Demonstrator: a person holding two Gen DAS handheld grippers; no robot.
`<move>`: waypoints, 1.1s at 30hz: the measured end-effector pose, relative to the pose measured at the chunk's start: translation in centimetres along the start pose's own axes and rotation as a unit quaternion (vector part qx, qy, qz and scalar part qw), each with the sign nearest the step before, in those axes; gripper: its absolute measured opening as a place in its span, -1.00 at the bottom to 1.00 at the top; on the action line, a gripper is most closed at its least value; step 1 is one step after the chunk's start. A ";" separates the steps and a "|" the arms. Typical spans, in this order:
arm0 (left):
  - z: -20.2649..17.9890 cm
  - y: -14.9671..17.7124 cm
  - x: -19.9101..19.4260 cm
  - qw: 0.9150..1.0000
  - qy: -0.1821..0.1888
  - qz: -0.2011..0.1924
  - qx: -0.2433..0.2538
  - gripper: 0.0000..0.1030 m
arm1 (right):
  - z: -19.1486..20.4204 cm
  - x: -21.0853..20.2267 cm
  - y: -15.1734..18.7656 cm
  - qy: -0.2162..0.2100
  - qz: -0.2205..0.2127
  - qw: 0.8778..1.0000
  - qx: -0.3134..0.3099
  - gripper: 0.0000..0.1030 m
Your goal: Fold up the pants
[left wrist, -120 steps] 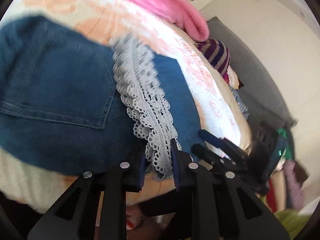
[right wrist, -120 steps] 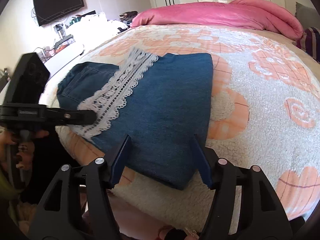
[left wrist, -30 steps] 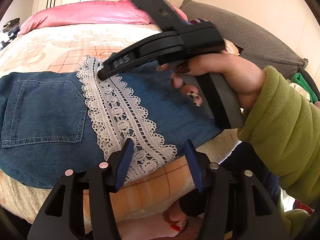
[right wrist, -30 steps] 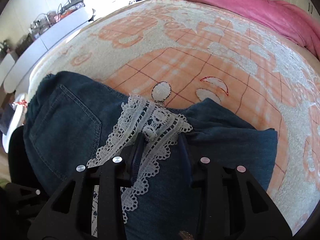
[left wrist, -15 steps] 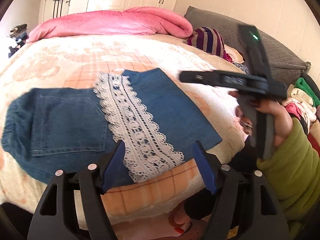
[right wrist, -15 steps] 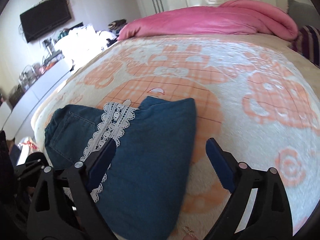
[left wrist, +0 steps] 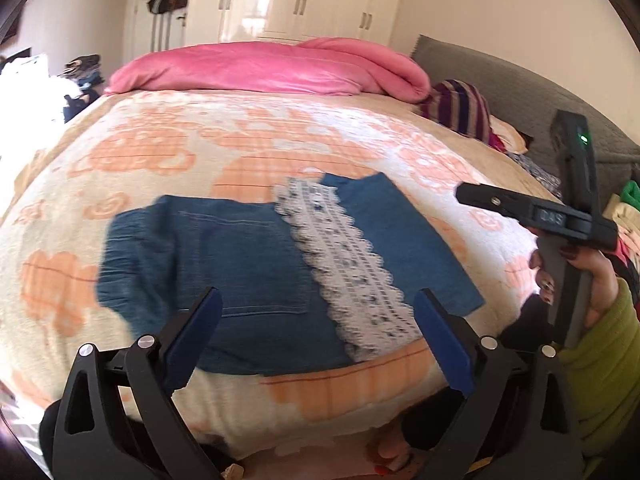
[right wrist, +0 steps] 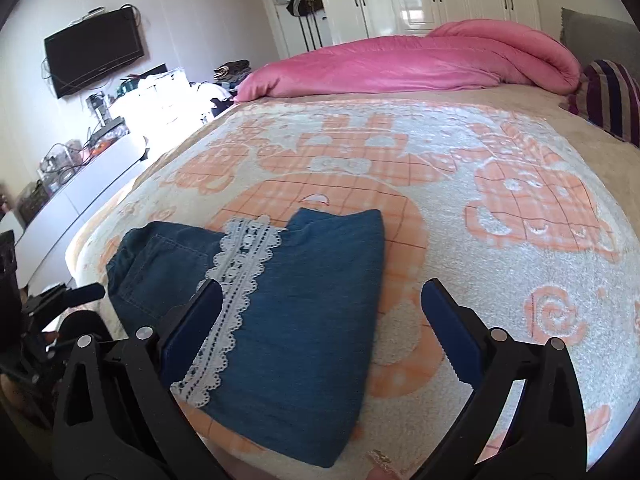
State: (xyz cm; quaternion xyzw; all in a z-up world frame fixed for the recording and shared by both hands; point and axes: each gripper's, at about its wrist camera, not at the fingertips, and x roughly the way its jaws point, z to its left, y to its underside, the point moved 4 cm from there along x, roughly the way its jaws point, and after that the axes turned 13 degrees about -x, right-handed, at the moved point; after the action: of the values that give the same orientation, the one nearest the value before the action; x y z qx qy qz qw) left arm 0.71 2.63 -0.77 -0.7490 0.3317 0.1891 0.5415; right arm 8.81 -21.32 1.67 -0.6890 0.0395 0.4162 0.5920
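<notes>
The blue denim pants (left wrist: 248, 264) lie folded on the bed near its front edge, with a white lace trim (left wrist: 348, 264) across them. They also show in the right wrist view (right wrist: 304, 312), lace trim (right wrist: 236, 288) on the left part. My left gripper (left wrist: 316, 328) is open and empty, held above the pants' near edge. My right gripper (right wrist: 320, 320) is open and empty, above the pants. The right gripper shows at the right of the left wrist view (left wrist: 560, 220), held in a hand away from the pants.
The bed has a cream and orange patterned blanket (right wrist: 500, 208). A pink duvet (right wrist: 420, 64) lies rolled at the far end. A striped pillow (right wrist: 612, 96) is at the far right. A white sideboard (right wrist: 80, 184) and a wall television (right wrist: 94, 52) stand on the left.
Both grippers have opened wide and pulled back from the pants. The right gripper let go of the lace trim and rose away. The pants stay folded on the bed.
</notes>
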 end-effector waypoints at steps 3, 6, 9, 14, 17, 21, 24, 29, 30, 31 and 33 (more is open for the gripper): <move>1.3 -0.6 -0.6 1.000 -0.016 -0.007 -0.013 0.91 | 1.5 0.1 -0.6 -0.009 -0.001 1.000 -0.019 0.83; 2.9 -0.9 -1.0 0.999 -0.031 -0.012 -0.027 0.91 | 3.0 0.4 -1.2 -0.018 0.000 0.999 -0.037 0.83; 4.3 -1.0 -1.3 0.998 -0.041 -0.012 -0.042 0.91 | 4.4 0.9 -1.7 -0.028 0.003 0.998 -0.053 0.83; 6.2 -0.9 -1.3 0.997 -0.050 -0.007 -0.062 0.91 | 7.0 2.0 -2.8 -0.046 0.010 0.996 -0.082 0.83; 7.3 -0.7 -1.1 0.996 -0.052 -0.003 -0.073 0.91 | 8.8 3.0 -3.7 -0.061 0.019 0.993 -0.102 0.83; 8.2 -0.3 -0.4 0.995 -0.053 0.004 -0.089 0.91 | 11.1 4.4 -5.0 -0.077 0.030 0.988 -0.134 0.83; 8.9 0.0 -0.1 0.993 -0.050 0.008 -0.102 0.91 | 12.8 5.8 -6.1 -0.096 0.042 0.982 -0.157 0.83; 10.0 0.2 0.4 0.990 -0.028 0.013 -0.140 0.91 | 15.9 9.2 -7.5 -0.142 0.077 0.969 -0.185 0.83; 10.2 0.3 0.6 0.989 -0.021 0.014 -0.149 0.91 | 16.3 9.8 -7.7 -0.149 0.082 0.967 -0.189 0.83; 10.5 0.3 0.8 0.987 -0.015 0.016 -0.158 0.91 | 16.9 10.4 -7.8 -0.160 0.089 0.964 -0.194 0.83; 10.9 0.4 1.2 0.984 -0.003 0.017 -0.175 0.89 | 18.3 11.9 -8.3 -0.179 0.105 0.957 -0.202 0.83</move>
State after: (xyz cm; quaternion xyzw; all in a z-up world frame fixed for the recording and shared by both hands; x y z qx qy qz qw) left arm 2.11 12.39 -5.57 -0.8255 0.3049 0.2560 0.4001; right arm 11.49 1.87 1.63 -0.7006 -0.0803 0.5917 0.3907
